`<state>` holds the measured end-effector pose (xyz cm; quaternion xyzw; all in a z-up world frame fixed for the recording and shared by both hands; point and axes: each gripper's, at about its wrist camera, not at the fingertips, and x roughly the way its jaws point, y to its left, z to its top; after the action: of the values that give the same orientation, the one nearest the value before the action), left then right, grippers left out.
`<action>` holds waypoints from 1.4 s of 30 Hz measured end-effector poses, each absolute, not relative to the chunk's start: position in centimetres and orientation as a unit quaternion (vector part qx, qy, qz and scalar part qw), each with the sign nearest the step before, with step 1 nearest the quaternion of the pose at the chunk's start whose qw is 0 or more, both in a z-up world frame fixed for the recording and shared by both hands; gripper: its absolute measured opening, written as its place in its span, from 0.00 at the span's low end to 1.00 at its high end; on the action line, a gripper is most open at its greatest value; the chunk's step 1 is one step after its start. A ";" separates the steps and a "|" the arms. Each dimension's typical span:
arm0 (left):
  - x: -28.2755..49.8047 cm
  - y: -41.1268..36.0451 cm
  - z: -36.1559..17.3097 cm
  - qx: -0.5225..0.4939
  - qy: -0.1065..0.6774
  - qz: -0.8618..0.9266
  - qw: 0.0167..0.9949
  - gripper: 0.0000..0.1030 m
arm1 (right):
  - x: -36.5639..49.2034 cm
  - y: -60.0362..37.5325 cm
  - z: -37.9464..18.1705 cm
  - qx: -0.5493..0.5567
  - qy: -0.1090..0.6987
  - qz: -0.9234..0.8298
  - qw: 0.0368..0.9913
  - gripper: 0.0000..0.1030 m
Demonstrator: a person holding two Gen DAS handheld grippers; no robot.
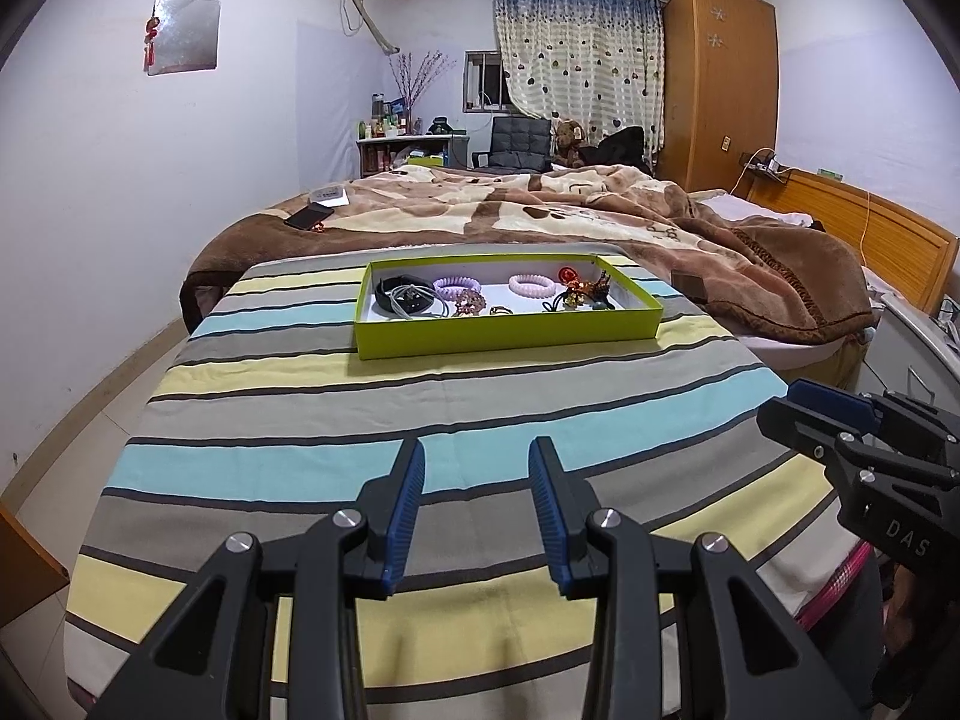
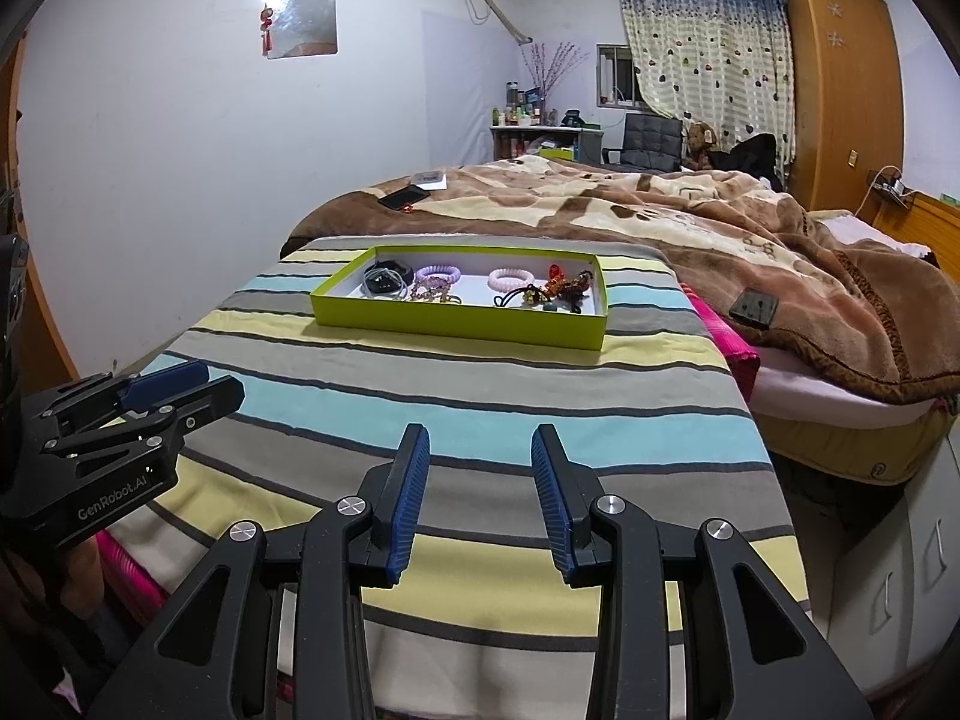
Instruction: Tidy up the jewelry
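Observation:
A shallow lime-green box (image 1: 510, 333) (image 2: 456, 324) stands at the far end of a striped cloth. It holds a black watch (image 1: 403, 294) (image 2: 384, 281), a purple coil band (image 1: 457, 284) (image 2: 441, 272), a pink bead bracelet (image 1: 530, 285) (image 2: 510, 279), a brownish bead bracelet (image 1: 469, 302) and red and dark charms (image 1: 585, 291) (image 2: 564, 289). My left gripper (image 1: 477, 459) is open and empty over the near cloth, well short of the box. My right gripper (image 2: 480, 444) is open and empty beside it; it also shows in the left wrist view (image 1: 834, 420).
The striped cloth (image 1: 420, 396) covers a small table against a bed with a brown blanket (image 1: 600, 204). A phone (image 1: 309, 217) and a dark card (image 2: 753, 306) lie on the blanket. A wardrobe (image 1: 717, 84), a chair (image 1: 519, 141) and a cluttered desk stand at the back.

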<state>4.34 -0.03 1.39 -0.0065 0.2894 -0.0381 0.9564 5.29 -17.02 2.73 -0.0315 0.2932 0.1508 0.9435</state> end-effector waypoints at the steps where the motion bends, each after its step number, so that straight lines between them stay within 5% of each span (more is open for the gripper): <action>1: 4.3 0.0 1.4 -0.006 0.289 -0.037 0.957 0.37 | 5.3 -17.1 2.7 -0.031 0.293 0.150 0.944 0.35; 42: 4.2 -0.1 1.2 -0.003 0.277 -0.035 0.960 0.36 | 5.5 -17.0 2.7 -0.028 0.297 0.152 0.942 0.36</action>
<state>4.24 -0.05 1.16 -0.0027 0.2766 -0.0347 0.9603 5.52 -17.03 2.66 -0.0283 0.2966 0.1519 0.9424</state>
